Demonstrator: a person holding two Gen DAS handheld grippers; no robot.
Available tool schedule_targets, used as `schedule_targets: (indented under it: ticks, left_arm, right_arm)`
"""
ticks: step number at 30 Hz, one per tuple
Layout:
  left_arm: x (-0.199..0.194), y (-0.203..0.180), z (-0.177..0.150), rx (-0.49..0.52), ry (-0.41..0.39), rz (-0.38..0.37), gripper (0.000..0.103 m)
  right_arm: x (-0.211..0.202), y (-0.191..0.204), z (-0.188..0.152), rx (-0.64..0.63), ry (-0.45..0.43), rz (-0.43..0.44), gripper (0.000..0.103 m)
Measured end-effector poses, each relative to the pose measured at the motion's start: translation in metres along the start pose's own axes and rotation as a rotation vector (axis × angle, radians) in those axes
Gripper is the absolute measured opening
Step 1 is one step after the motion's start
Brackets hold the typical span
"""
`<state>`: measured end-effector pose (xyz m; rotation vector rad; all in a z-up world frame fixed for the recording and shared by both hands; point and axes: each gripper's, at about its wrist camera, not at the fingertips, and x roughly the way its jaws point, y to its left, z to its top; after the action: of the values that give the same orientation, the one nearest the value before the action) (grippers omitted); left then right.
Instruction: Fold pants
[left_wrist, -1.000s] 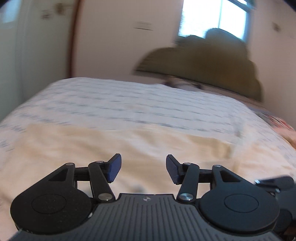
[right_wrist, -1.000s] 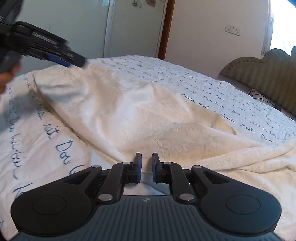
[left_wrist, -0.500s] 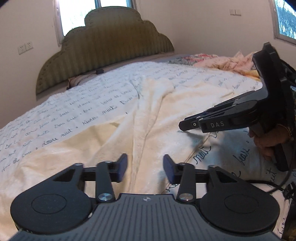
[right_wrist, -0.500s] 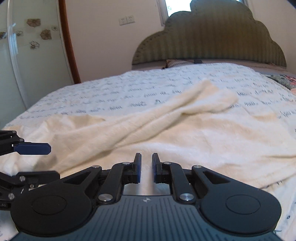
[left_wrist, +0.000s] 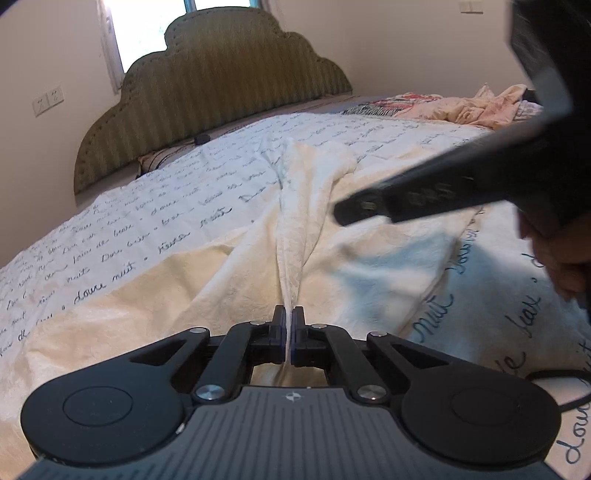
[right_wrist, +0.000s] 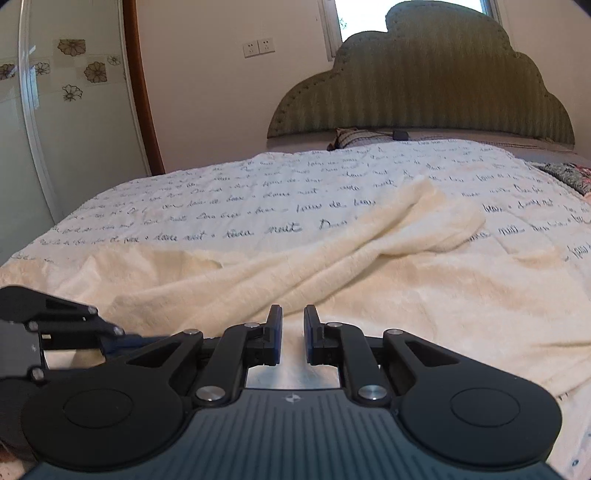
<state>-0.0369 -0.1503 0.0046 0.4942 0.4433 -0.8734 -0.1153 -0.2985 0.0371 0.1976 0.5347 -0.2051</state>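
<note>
left hand-held gripper (left_wrist: 288, 325), previously wide, now clamped on cream pants (left_wrist: 295, 236); right hand-held gripper (right_wrist: 292, 332) pinching pants too

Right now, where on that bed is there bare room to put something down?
The widest bare patch is the script-printed bedspread between the cream pants and the green headboard. A narrower strip lies right of the pants. The near edge is crowded: both grippers work there, and rumpled pink bedding fills the far right corner.
</note>
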Motion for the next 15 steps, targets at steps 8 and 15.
schedule_targets:
  ticks: [8, 15]
  left_arm:
    - [-0.011, -0.025, -0.009, 0.107, -0.036, -0.03, 0.001]
    - [-0.004, -0.028, -0.01, 0.154, -0.048, -0.02, 0.003]
  right_arm:
    - [0.021, 0.049, 0.004, -0.197, 0.044, -0.032, 0.043]
    - [0.003, 0.016, -0.012, -0.123, 0.088, -0.05, 0.049]
